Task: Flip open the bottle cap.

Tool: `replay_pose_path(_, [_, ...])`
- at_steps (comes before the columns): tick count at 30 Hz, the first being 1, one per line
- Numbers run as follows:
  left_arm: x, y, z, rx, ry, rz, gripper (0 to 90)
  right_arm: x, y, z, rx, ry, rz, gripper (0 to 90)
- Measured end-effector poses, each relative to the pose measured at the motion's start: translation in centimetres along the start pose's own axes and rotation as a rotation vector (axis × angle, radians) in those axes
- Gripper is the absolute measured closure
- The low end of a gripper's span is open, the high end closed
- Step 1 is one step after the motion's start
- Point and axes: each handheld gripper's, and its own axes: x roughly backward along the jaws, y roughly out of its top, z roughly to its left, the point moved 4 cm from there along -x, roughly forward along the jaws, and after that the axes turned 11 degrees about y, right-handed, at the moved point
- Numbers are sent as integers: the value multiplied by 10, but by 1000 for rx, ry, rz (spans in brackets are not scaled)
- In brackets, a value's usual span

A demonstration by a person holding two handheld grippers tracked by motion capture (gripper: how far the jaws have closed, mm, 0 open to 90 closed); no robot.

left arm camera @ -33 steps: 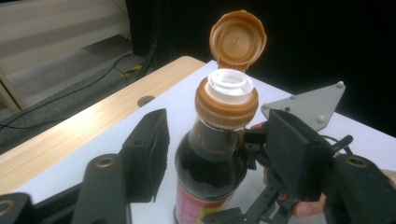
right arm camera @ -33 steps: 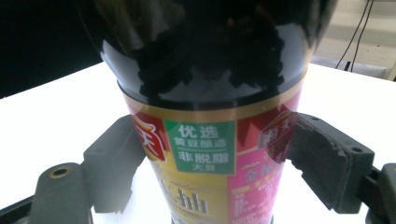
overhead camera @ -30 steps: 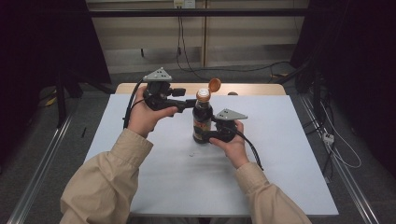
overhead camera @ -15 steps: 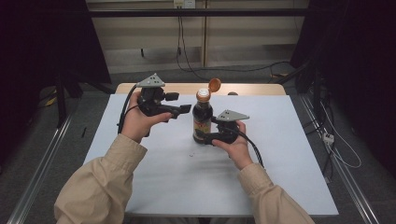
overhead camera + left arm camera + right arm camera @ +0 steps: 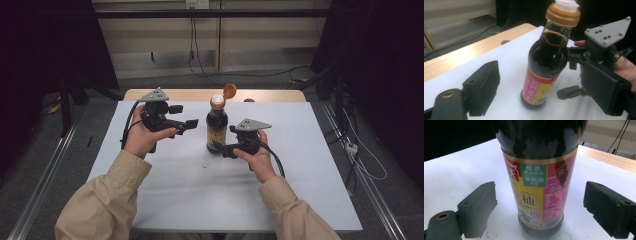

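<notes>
- A tall clear plastic bottle of dark sauce (image 5: 217,131), with an orange neck collar, a red, yellow and green label printed in Chinese characters, and a white spout, stands upright on the white-topped desk (image 5: 300,175).
- Its small round orange flip cap (image 5: 229,91) is swung open and stands up behind the mouth, on the side away from the person.
- The left hand-held gripper (image 5: 190,123), black with a grey three-cornered plate on top, is held off the desk to the left of the bottle, jaws pointing toward it.
- In the left gripper view its jaws are spread wide apart and clasp nothing; the bottle stands ahead of them, clear of both pads, nearer the right-side jaw.
- The right hand-held gripper (image 5: 223,149), also black with a grey plate, sits low beside the bottle's base, just to the bottle's right.
- In the right gripper view its jaws are released: the bottle's lower body stands between the two pads with white desk showing on either side, so neither pad touches it.
- In the left gripper view, the right hand-held gripper shows beyond the bottle with the person's right hand (image 5: 624,66) behind it.
- The person's left hand (image 5: 142,137) wraps the left hand-held gripper's grip; both forearms wear beige sleeves (image 5: 100,205).
- A strip of bare light wood (image 5: 270,95) runs along the desk's far edge, beyond the bottle from both hand-held grippers.
- A few small dark specks (image 5: 206,164) lie on the desk near the right hand-held gripper, on the person's side of the bottle.
</notes>
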Motion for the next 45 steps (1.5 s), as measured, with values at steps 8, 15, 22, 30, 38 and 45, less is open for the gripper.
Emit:
replay_pose_path(8, [0,-12,1,-19,-5,17,114,6,-1,2,10,6,4,83])
replay_pose_path(15, [1,-21,3,-14,-11,16,98,11,-2,2,6,26,-8,69])
replay_pose_path(22, [2,-28,5,-17,-9,25,84,15,-2,3,14,32,-4,71])
replay_pose_path(30, [4,-34,4,-23,-13,35,83,18,-4,3,11,36,-1,76])
replay_pose_path(38, [3,-43,4,-23,-20,42,76,19,-4,4,8,47,-2,77])
replay_pose_path(45, [6,-48,5,-30,-17,41,75,20,-5,6,12,52,3,78])
